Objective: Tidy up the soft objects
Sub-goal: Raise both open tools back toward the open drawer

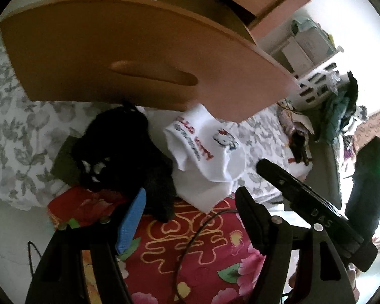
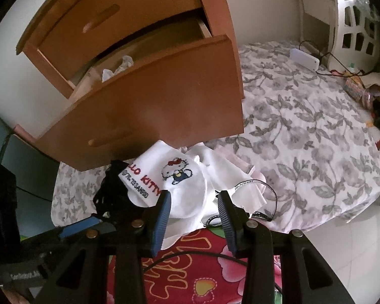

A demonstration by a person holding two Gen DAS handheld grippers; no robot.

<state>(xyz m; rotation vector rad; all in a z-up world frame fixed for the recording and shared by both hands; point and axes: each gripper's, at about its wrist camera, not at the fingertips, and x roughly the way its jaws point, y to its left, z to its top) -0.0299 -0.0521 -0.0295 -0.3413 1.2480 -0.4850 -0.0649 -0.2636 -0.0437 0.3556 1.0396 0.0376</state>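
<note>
A white Hello Kitty sock (image 2: 179, 177) lies on a pile of white cloth (image 2: 230, 174) at the bed's edge, under the open wooden drawer (image 2: 149, 106). My right gripper (image 2: 193, 204) stands open just above the sock, its blue pads (image 2: 162, 210) either side of the white cloth without pressing it. A black fluffy item (image 1: 121, 152) lies left of the sock (image 1: 202, 147). My left gripper (image 1: 190, 205) is open over the red floral blanket (image 1: 190, 253), its blue pad (image 1: 131, 217) beside the black item, with nothing between its fingers.
The drawer (image 1: 139, 58) juts out low over the pile and holds crumpled white cloth (image 2: 119, 67). The grey-flowered bedsheet (image 2: 304, 139) stretches right, with a white box (image 2: 304, 59), cables and a white basket (image 2: 354, 25) at the back. A black cable (image 1: 190, 240) crosses the blanket.
</note>
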